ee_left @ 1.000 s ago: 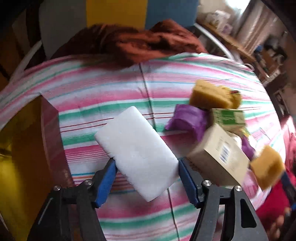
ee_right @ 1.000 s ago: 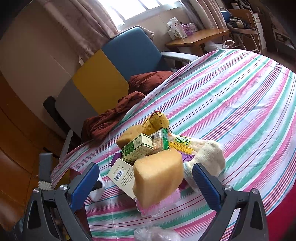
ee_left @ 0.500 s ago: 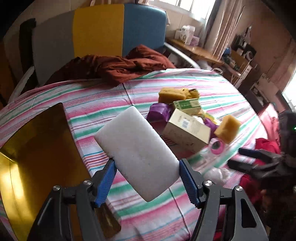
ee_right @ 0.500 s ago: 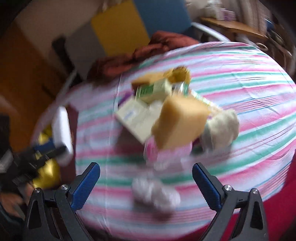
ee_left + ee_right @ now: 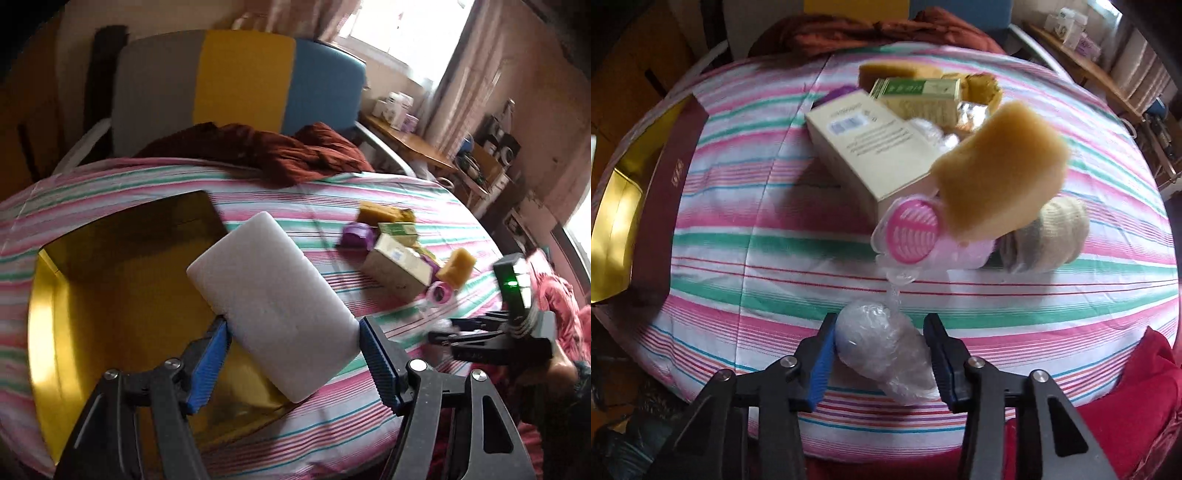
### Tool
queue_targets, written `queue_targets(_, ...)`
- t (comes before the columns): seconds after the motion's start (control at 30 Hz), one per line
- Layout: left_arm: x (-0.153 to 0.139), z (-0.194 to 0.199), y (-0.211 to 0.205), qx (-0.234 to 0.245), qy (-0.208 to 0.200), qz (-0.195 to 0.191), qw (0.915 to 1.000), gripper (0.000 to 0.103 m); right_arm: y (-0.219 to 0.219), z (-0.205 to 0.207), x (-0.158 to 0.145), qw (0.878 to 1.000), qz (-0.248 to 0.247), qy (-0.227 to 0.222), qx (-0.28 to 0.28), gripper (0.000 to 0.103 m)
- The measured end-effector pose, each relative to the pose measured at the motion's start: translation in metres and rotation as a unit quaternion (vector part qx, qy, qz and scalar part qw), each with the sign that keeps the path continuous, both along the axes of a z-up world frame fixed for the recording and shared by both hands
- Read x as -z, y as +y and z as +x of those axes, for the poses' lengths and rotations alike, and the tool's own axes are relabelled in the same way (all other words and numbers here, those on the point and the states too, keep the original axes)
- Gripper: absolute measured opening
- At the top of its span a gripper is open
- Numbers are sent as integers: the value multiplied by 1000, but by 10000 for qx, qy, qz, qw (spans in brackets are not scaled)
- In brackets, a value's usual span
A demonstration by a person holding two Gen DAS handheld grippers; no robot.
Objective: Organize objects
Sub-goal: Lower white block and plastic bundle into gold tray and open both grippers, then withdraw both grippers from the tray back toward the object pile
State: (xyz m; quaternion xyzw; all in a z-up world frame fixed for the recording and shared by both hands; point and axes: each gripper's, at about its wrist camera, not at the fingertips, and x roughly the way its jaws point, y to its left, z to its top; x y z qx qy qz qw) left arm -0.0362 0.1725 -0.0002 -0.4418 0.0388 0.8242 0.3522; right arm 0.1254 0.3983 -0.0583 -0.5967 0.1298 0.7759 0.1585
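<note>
Two grippers are at work over a surface covered with a striped cloth (image 5: 746, 258) of pink, green and white. The left gripper (image 5: 291, 354) is clamped on one white foam block (image 5: 273, 306), held tilted in the air above one open box with a gold inside (image 5: 110, 295), whose dark red outer wall shows at the left edge of the right wrist view. The right gripper (image 5: 879, 354) points down at the near edge of the cloth; its jaws have just been closing, and one clear plastic-wrapped bundle (image 5: 882, 354) lies between them, the left pad touching it, while I cannot tell whether the right pad does.

Beyond it lies a heap. Two yellow sponges are visible: one large sponge (image 5: 1001, 173) tipped on top of the heap, one flatter sponge (image 5: 897, 72) at the far side. Two cartons: one cream box with a barcode (image 5: 871, 147) and one green-and-white box (image 5: 916, 92) behind it. One pink round thing in clear packaging (image 5: 912, 236) leans at the front, one beige knitted roll (image 5: 1056, 236) sits to its right, and one purple item (image 5: 354, 232) lies at the far left of the heap. One dark red garment (image 5: 266, 147) is bunched at the far edge, in front of one chair (image 5: 207, 85) with grey, yellow and blue panels.
</note>
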Motion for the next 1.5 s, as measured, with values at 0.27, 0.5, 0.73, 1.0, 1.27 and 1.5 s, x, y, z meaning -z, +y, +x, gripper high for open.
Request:
queue_targets(0.27,15,-24,-69,-743,145,-391,9964,72,-48,-6,-75,9892,-295,1301,-600,46)
queue_targets(0.5,35,-35,-113,-1194,179,-875,9888,80,-122,-75,-112,9557,-1215,2262,-1441,48)
queue_targets(0.73,34,-25,-146,-1879,599,-1022,9750,100,-195,-131,-96,9428,-1680,2250,-1798,64)
queue_targets(1.0,28,-11,-153,-2199,1131,-826,9654,103,-219,-125,-70,9540,-1122,2081,-1843,75)
queue_targets(1.27,18,-4,-137,-2111,1082,-600,9696,103,-226,-104,-68,9561,-198,2410,-1657,75)
queue_targets(1.5,-3,7,-127,-2446,1448,-560,9571,103,-214,-90,-73,9532,186,2662,-1424,75)
